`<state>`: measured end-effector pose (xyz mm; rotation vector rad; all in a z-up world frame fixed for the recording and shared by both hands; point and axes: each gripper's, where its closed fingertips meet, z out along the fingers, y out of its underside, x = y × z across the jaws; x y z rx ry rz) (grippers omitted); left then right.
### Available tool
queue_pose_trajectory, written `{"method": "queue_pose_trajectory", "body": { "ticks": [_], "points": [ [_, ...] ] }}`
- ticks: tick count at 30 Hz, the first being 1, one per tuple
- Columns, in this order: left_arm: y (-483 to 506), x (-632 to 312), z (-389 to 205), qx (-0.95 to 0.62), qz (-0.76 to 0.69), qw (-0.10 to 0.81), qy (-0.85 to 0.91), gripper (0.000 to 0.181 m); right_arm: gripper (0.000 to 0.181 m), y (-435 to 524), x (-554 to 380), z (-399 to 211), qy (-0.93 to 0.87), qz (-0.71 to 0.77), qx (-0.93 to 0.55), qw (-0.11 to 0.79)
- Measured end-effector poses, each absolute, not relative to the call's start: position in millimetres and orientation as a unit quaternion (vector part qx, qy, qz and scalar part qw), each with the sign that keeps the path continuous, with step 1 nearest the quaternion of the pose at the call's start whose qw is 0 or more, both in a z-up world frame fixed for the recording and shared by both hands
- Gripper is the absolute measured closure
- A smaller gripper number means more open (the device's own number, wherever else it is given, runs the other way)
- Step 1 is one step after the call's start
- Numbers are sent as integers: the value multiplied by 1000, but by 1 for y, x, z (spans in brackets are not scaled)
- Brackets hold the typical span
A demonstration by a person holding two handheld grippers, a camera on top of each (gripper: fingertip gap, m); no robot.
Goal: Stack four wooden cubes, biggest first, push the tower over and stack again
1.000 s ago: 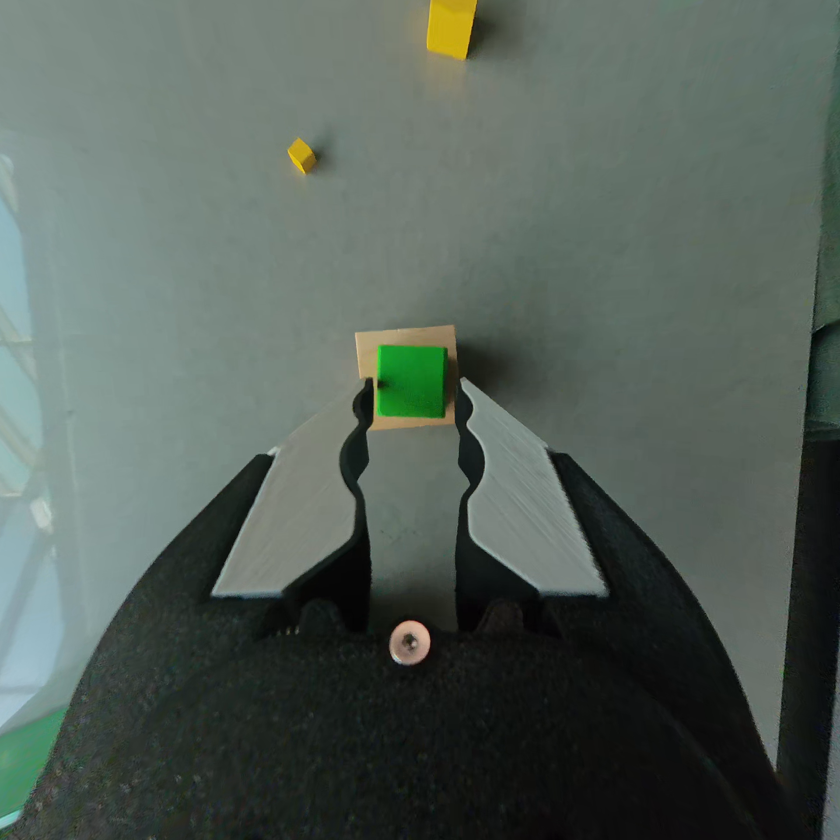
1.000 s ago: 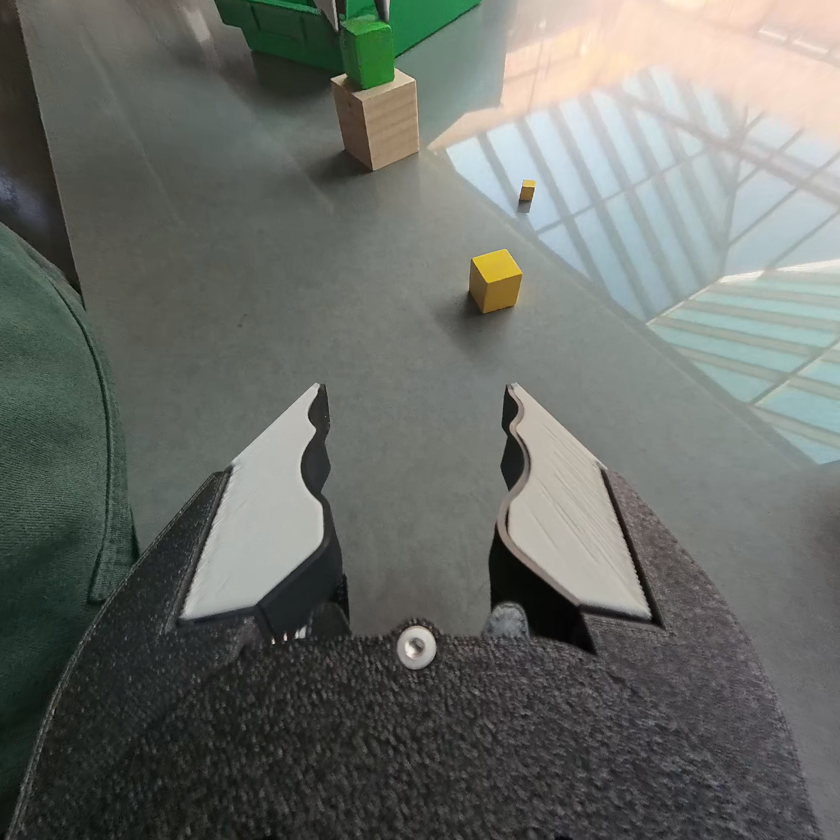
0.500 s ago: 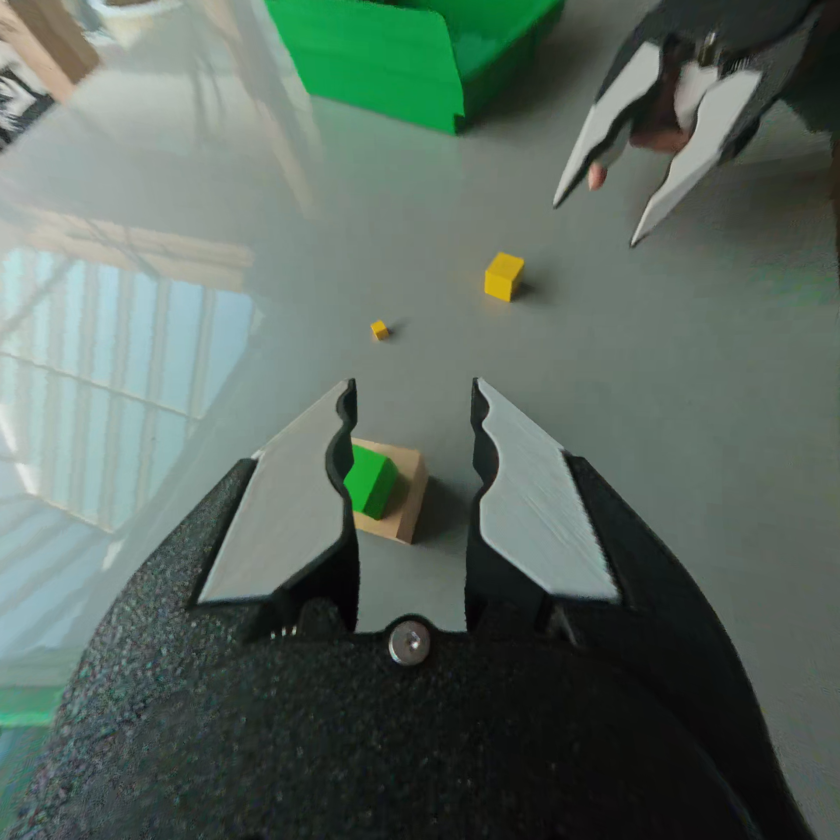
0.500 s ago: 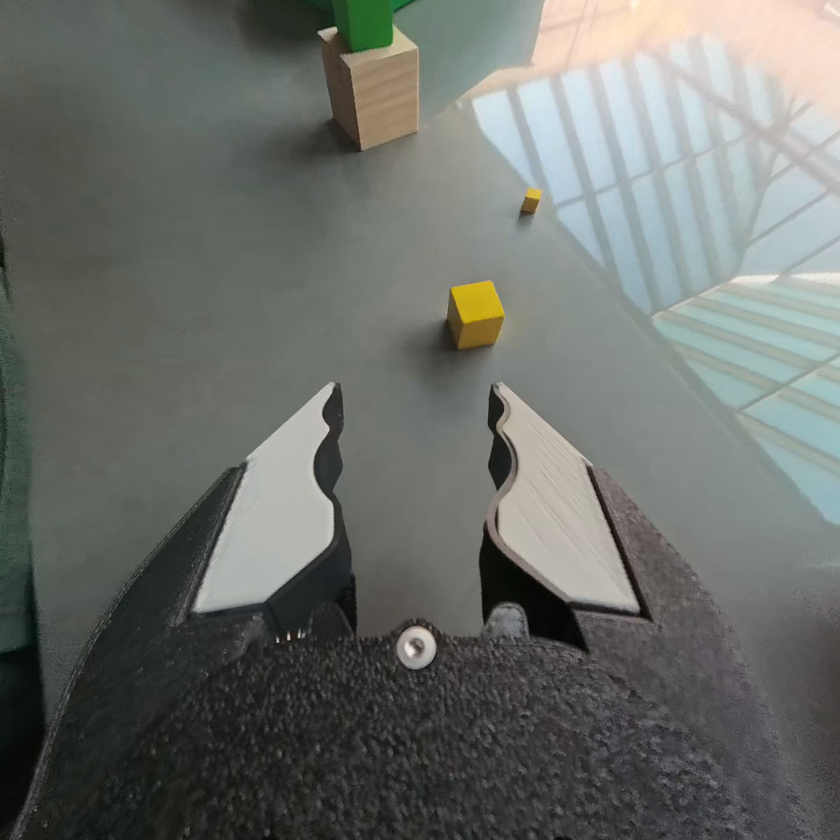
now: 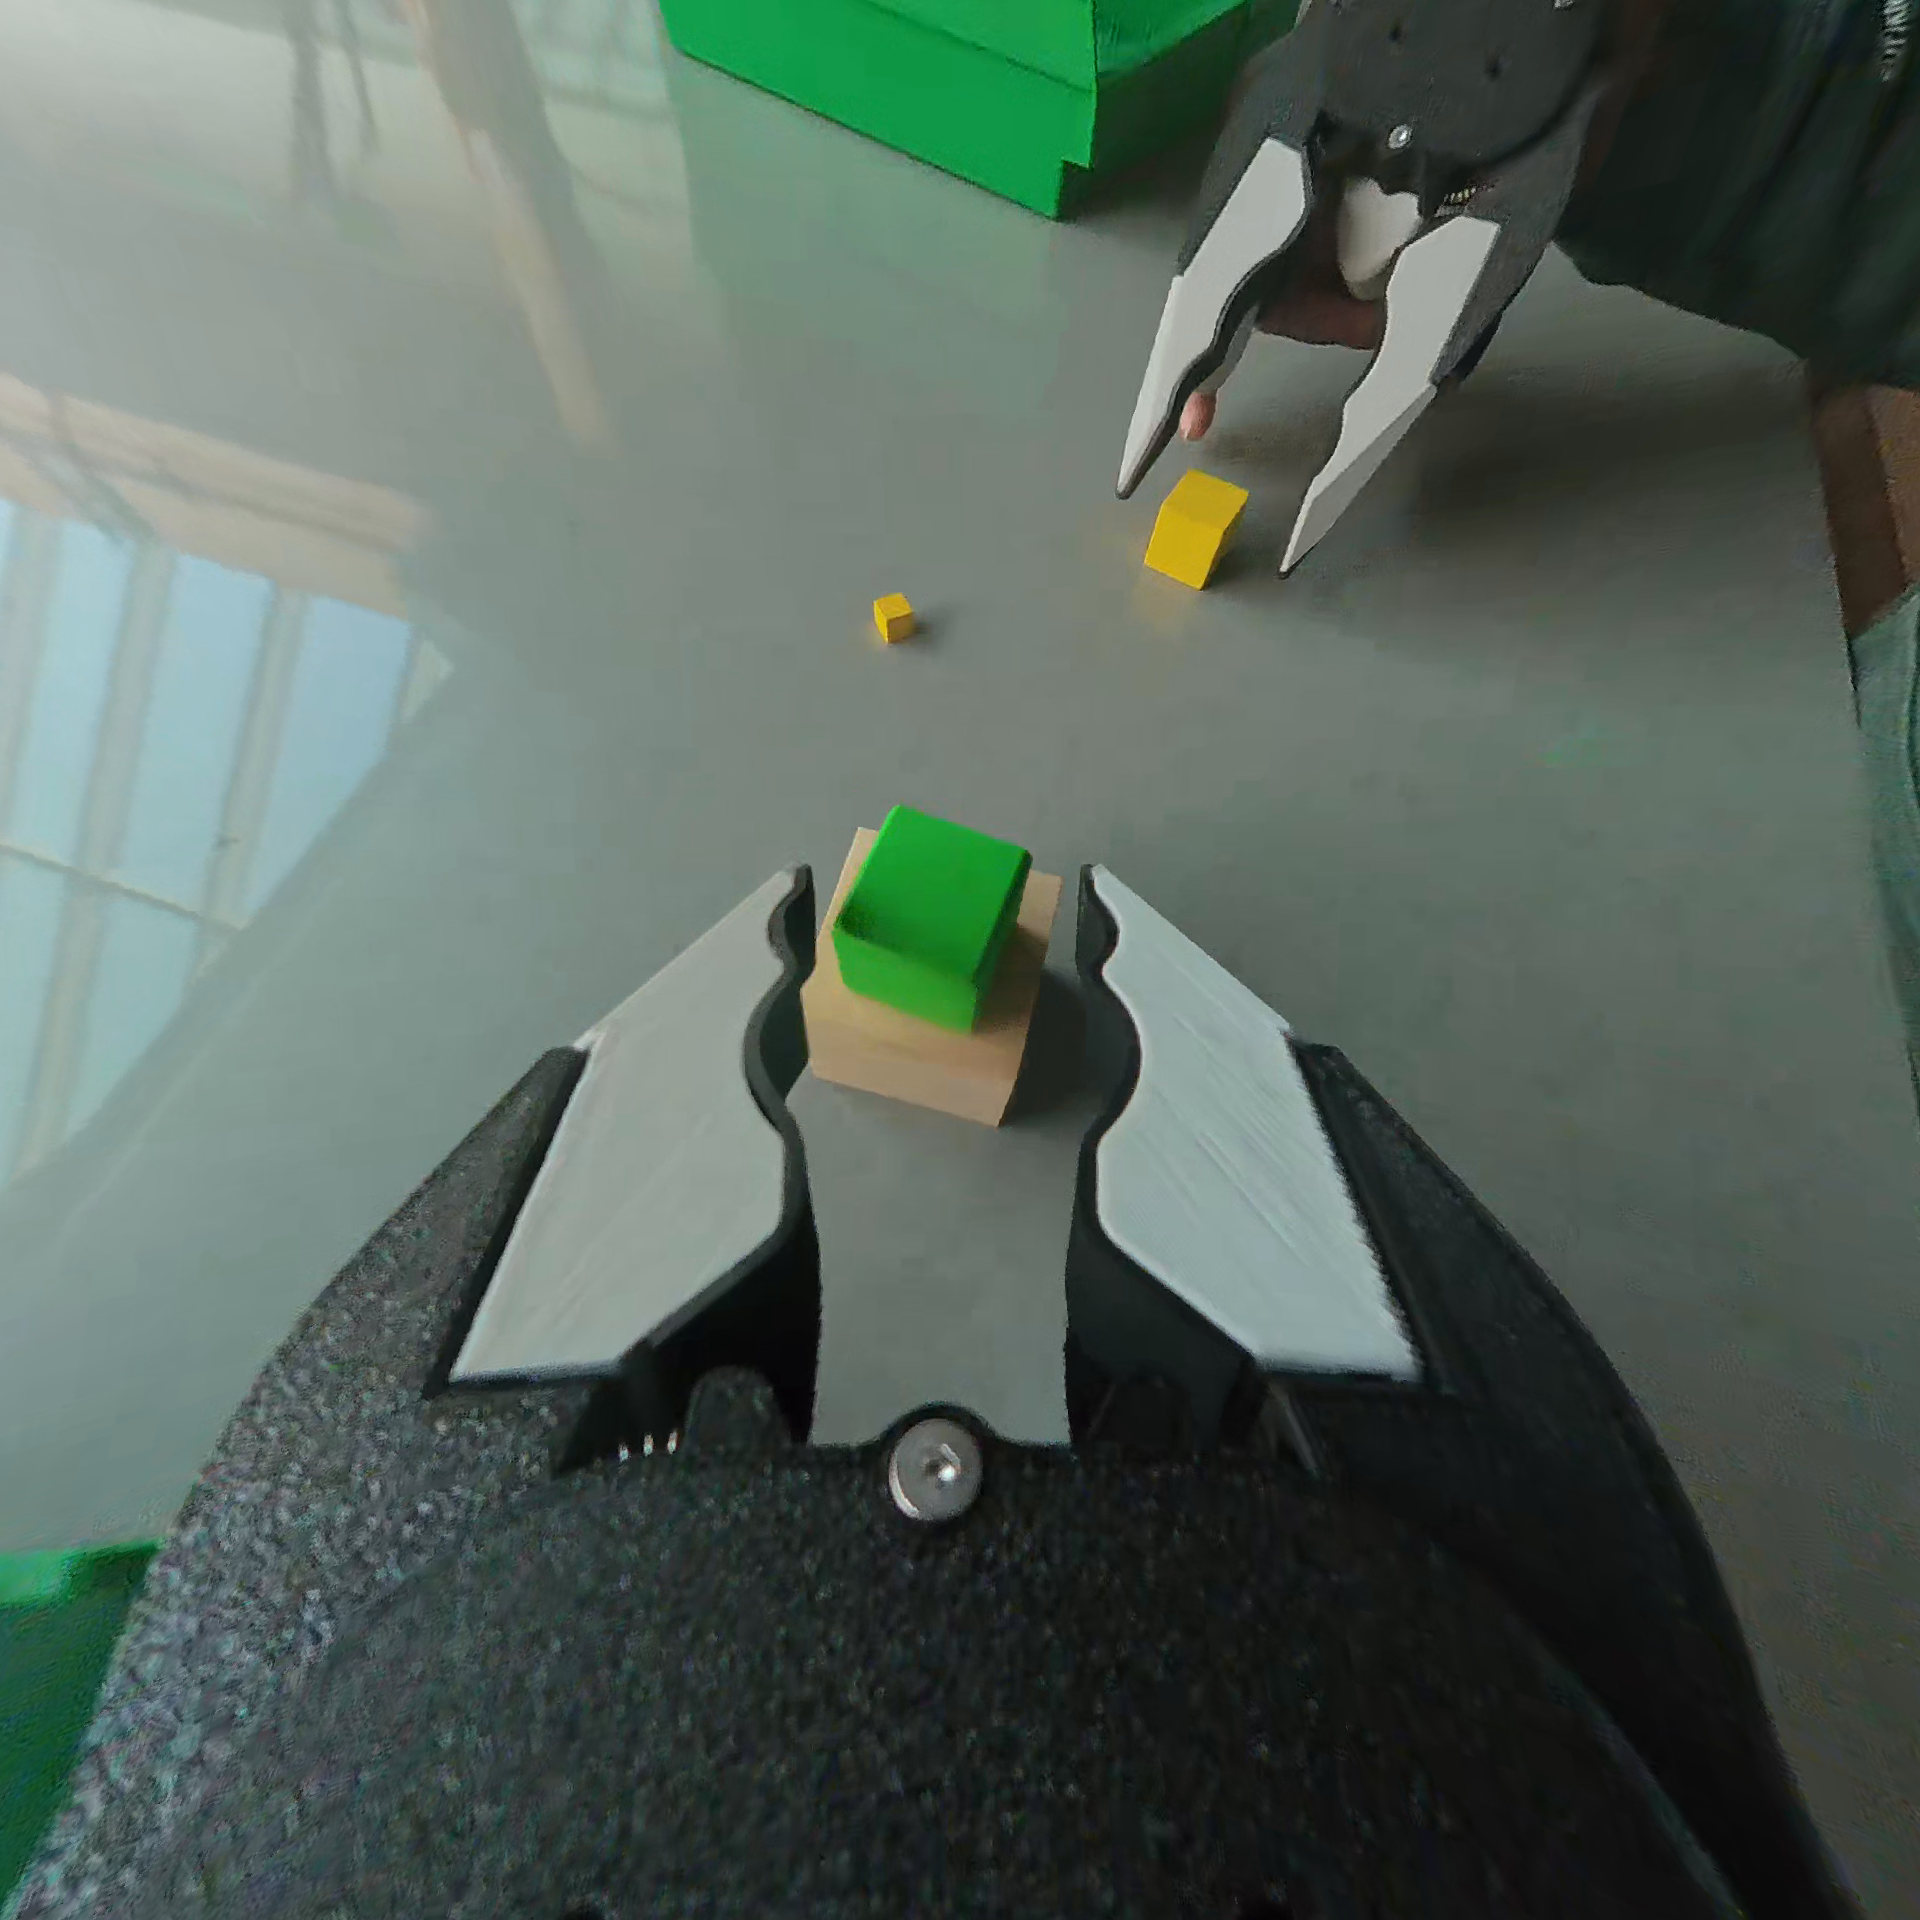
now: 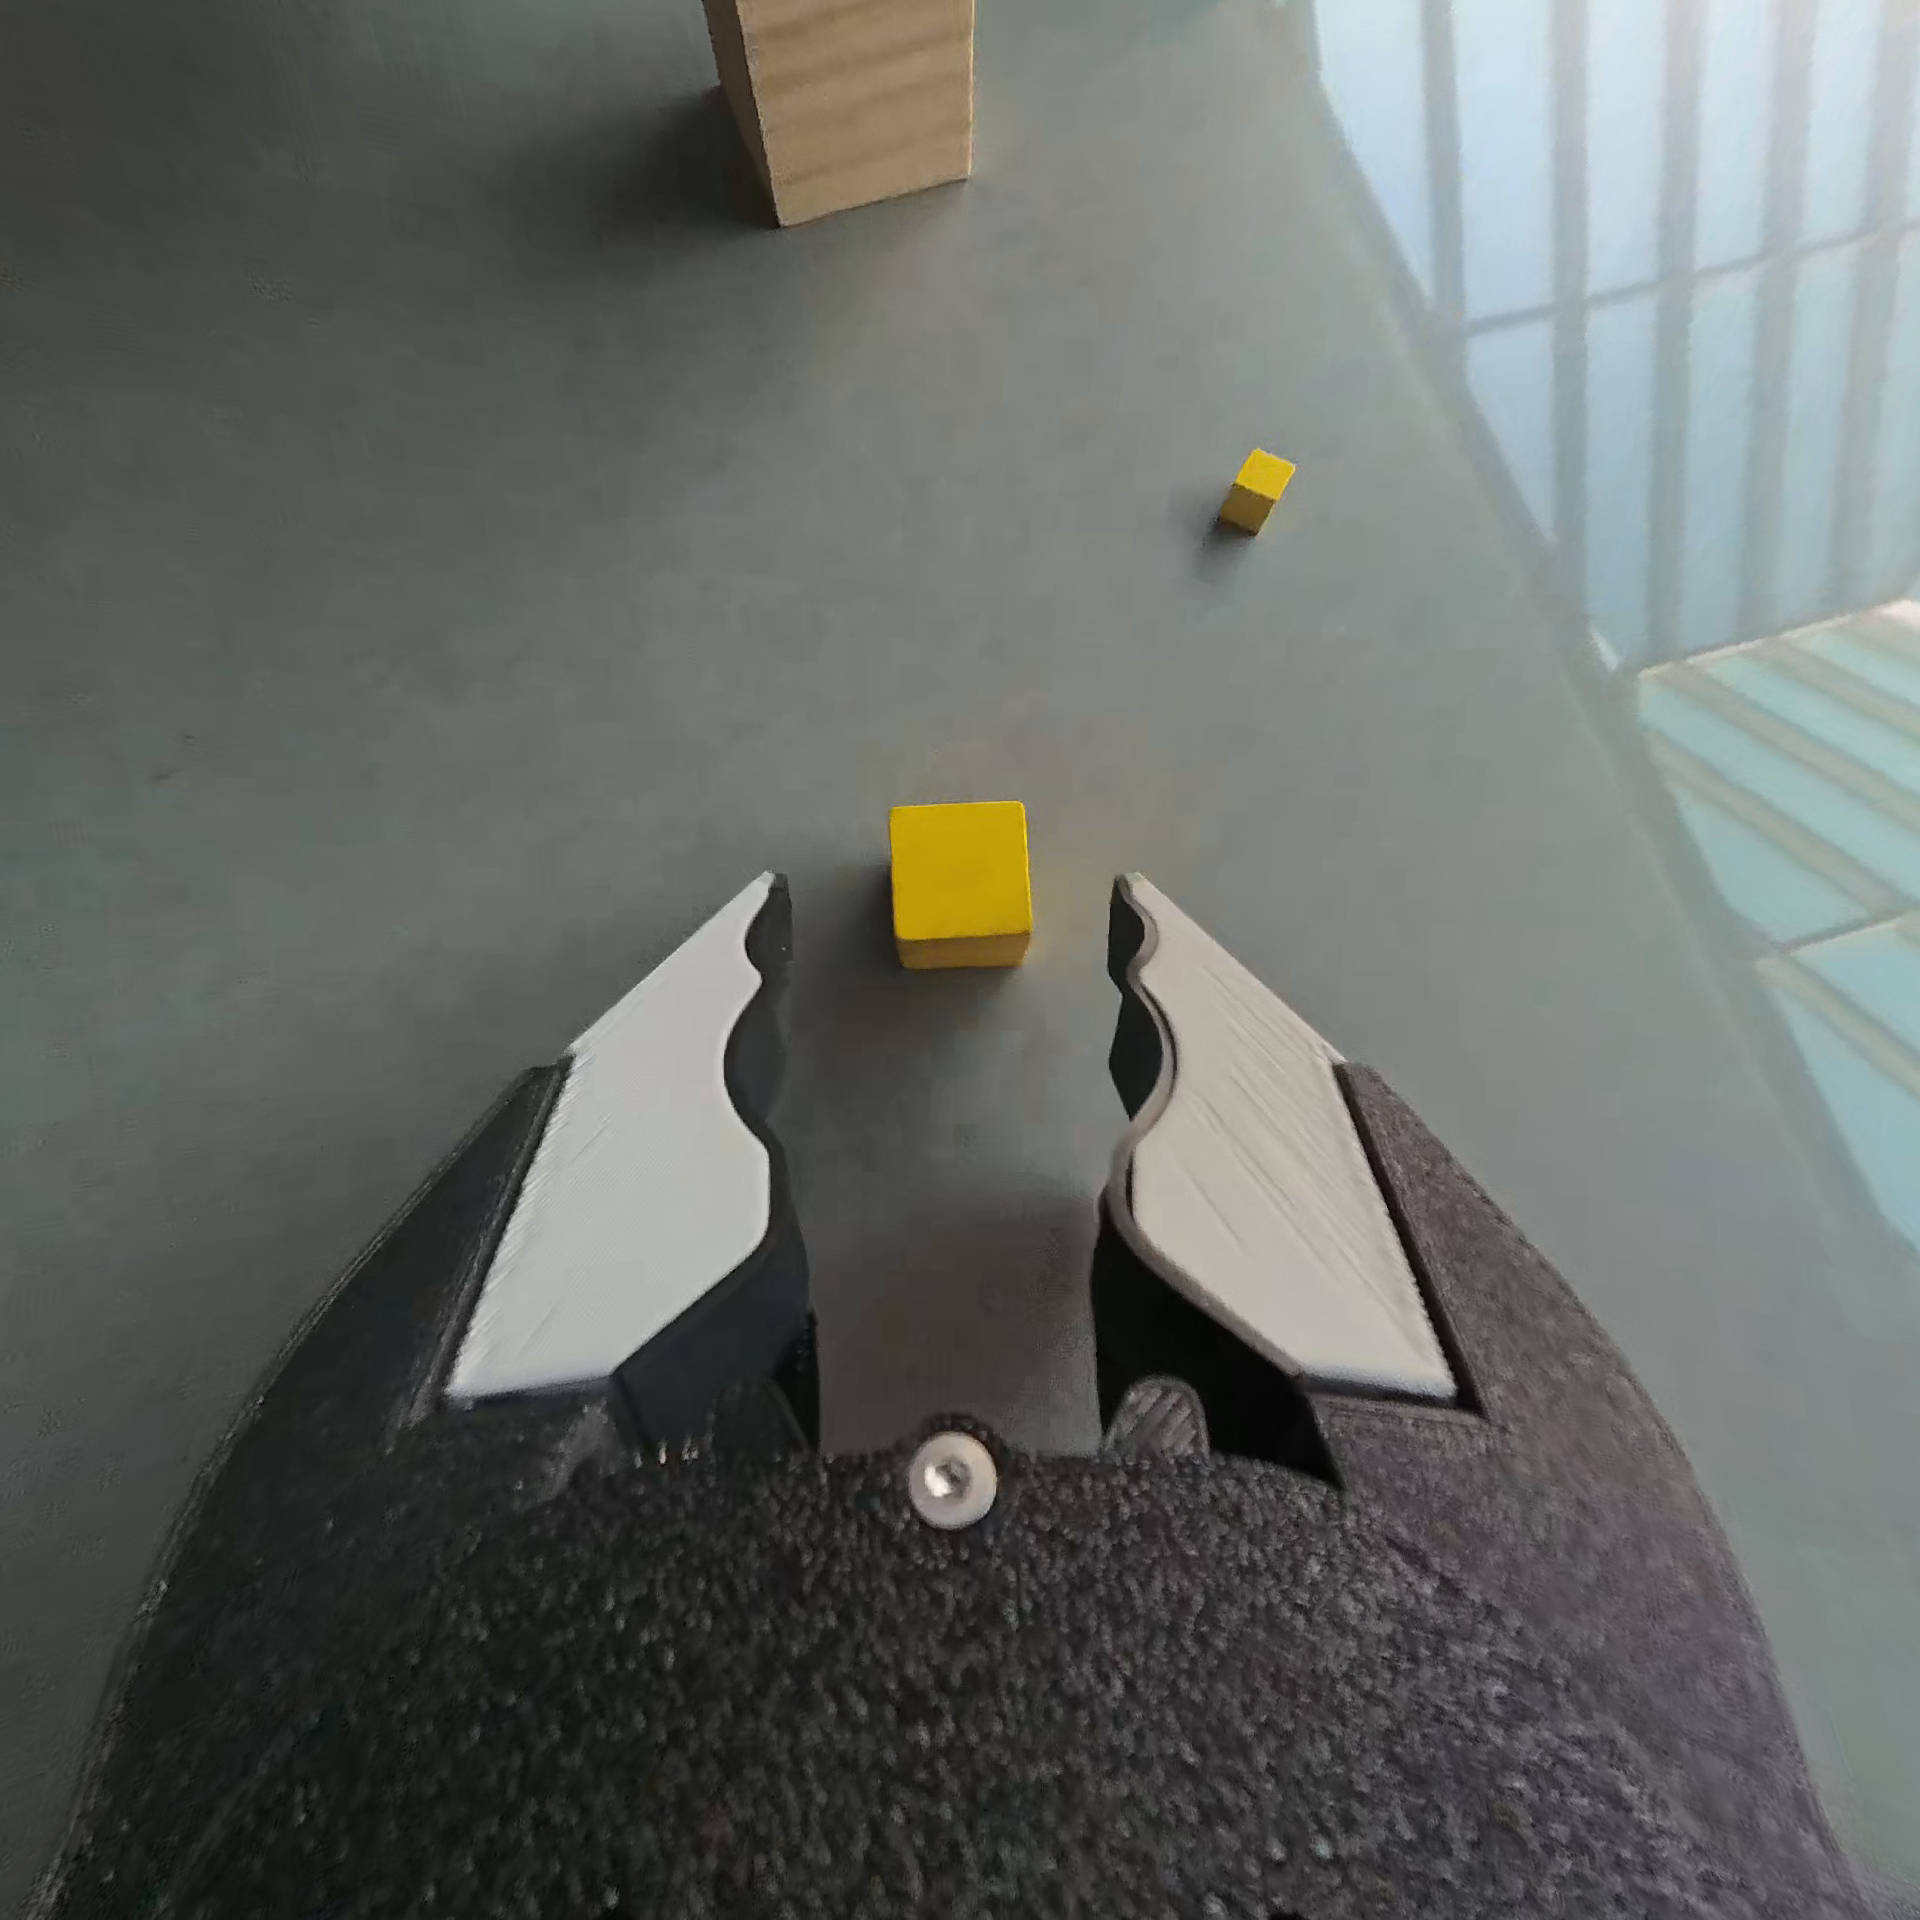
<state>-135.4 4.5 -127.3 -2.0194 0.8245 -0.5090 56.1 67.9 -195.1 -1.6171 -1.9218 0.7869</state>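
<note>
Two grippers, both with fingers spread, gripping nothing: left gripper flanks one glossy green cube stacked on one plain wooden block; right gripper straddles one large yellow cube. One tiny yellow cube lies apart on the smooth grey table. One green bin stands beyond.

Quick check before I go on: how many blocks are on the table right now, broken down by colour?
Yellow blocks: 2, larger block and small cube
Green blocks: 1, green cube, on top of the wooden block
Plain wooden blocks: 1, wooden block
Total: 4 blocks
</note>
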Motion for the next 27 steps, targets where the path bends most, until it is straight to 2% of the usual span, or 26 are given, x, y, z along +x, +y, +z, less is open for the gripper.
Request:
{"method": "queue_pose_trajectory", "body": {
  "ticks": [4,19,21,23,27],
  "points": [
    [8,-133,-131,-810,-207,439,329,146,122,67,57,-198,-702,297,-597,251],
    [12,-132,-131,-810,-180,454,325,148,124,66,58,-198,-696,301,-600,256],
    [11,-130,-131,-807,-181,456,328,140,130,66,58,-198,-697,301,-598,257],
    [8,-125,-118,-793,-209,475,318,130,156,67,58,-197,-701,296,-593,263],
    [-3,-116,-73,-757,-221,541,292,127,156,56,62,-165,-691,325,-574,296]
  ]
}}
